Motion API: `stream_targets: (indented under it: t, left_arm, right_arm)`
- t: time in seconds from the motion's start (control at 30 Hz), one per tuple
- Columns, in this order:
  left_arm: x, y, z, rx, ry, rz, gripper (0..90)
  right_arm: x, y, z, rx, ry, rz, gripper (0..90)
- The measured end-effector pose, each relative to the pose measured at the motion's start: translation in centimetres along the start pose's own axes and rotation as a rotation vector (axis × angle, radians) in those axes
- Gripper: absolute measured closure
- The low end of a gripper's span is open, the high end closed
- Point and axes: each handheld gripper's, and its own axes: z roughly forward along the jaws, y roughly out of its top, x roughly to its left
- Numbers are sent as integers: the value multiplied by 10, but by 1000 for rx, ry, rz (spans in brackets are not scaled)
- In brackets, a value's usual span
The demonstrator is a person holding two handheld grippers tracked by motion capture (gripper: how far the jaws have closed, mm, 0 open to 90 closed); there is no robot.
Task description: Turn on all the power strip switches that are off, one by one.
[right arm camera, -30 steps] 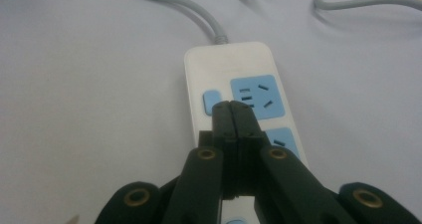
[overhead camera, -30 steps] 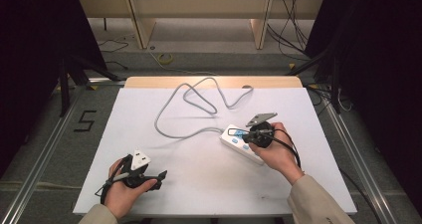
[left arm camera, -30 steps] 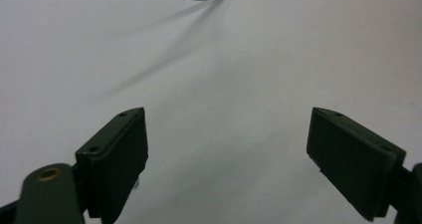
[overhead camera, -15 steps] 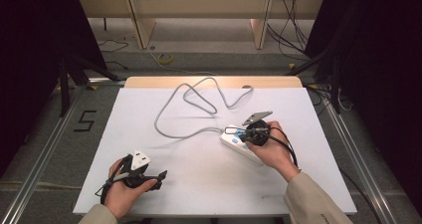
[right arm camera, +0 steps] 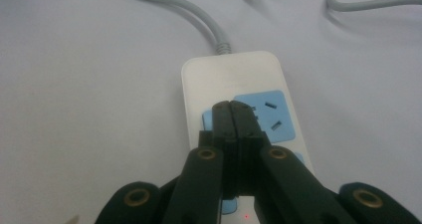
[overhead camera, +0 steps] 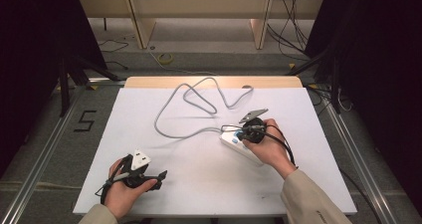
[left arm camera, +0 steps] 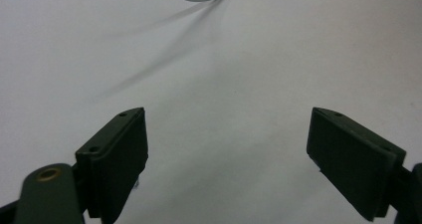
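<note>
While the right hand-held gripper, its jaws pressed together on nothing, is poised just above the power strip on the table, the left hand-held gripper is held wide open and empty; the strip is judged rigid, light and smooth-sided, best taken across its narrow body; its cord, trailing beyond, is judged limp.

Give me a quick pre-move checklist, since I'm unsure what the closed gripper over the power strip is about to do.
1. Right hand-held gripper shut, tips over the power strip: ok.
2. Tips actually touching the strip or a switch: cannot tell.
3. Left hand-held gripper open, nothing between its jaws: ok.
4. Strip's grey cable loose on the table, away from both hands: ok.
5. Anything plugged into the blue sockets: none seen, ok.
</note>
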Motion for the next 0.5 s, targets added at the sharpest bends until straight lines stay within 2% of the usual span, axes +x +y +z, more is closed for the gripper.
stream_targets:
  t: [0.5]
  left_arm:
    - [0,0,0,2,0,6,162]
  right_arm:
    - [2,6,9,21,7,-7,900]
